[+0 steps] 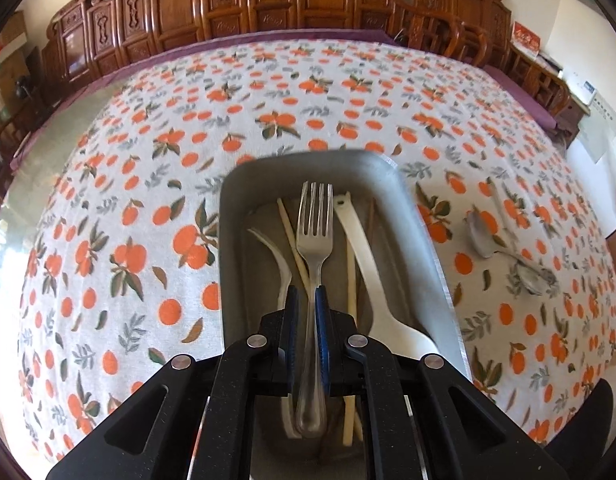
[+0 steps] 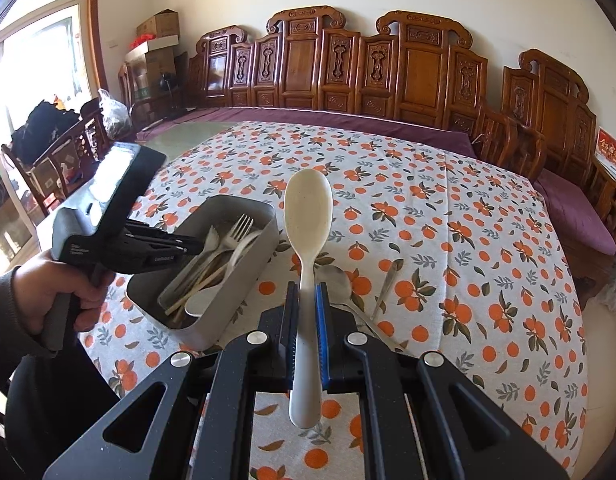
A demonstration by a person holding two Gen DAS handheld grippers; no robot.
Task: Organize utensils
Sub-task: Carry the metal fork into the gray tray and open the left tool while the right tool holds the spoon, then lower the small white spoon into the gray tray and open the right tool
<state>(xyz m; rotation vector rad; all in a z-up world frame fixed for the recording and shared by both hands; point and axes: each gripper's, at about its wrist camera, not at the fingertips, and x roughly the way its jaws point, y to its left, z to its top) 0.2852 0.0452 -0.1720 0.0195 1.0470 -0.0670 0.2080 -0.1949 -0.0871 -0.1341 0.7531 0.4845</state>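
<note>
Left gripper point(image 1: 306, 300): I have it clamped on the metal fork point(image 1: 313, 236), tines forward, hanging over the grey tray point(image 1: 423, 240) so it can drop among the chopsticks point(image 1: 292, 236).
Right gripper point(image 2: 306, 296): pinched on the cream spoon point(image 2: 308, 216), lifted above the tablecloth point(image 2: 467, 240).
Loose: two metal spoons point(image 2: 339, 280) lie right of the tray, unsorted.

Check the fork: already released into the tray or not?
Not released. The left gripper is shut on the fork's handle, held over the tray.
</note>
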